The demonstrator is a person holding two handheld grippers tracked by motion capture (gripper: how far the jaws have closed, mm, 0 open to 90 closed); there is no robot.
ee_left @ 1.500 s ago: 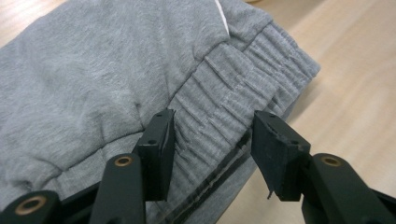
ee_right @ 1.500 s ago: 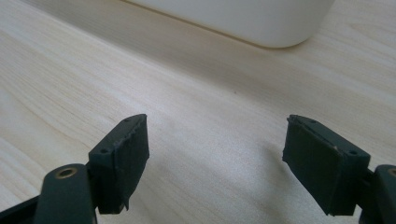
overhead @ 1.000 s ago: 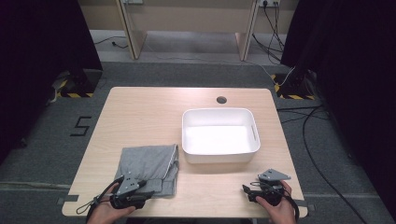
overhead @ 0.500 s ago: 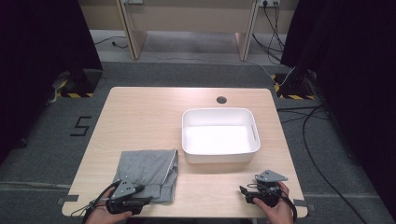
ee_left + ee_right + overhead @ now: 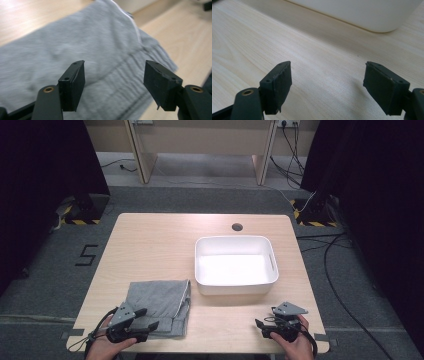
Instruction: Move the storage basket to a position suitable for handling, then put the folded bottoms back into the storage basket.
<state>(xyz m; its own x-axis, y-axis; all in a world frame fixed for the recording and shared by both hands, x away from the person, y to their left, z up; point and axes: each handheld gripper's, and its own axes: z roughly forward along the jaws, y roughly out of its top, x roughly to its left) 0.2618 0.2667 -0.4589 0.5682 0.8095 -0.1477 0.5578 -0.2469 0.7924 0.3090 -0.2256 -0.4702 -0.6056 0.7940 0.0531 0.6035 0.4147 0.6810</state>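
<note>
Since the frames a moment ago, the left tongs [image 5: 150, 325] have drawn back a little toward the bottom edge of the high view, off the grey folded garment [image 5: 161, 304], and their jaws have just been opening; in the left gripper view they stand apart with nothing pinched between them, the cloth lying just beyond and beneath the gap. The right tongs [image 5: 260, 325] have kept their place at the lower right of the high view, released as well, jaws wide over bare wood in the right gripper view. A hand [image 5: 102, 347] grips the left tool at the bottom left of the high view, another hand [image 5: 295, 345] the right one. The garment lies flat on the lower left part of the worktop [image 5: 160, 247], its ribbed band at the near edge, a pale seam running up its right side. Just to its right, near the middle of the high view, sits a white plastic tub [image 5: 272, 265], apart from the cloth. A small dark round hole [image 5: 237, 227] marks the worktop toward its upper edge.
</note>
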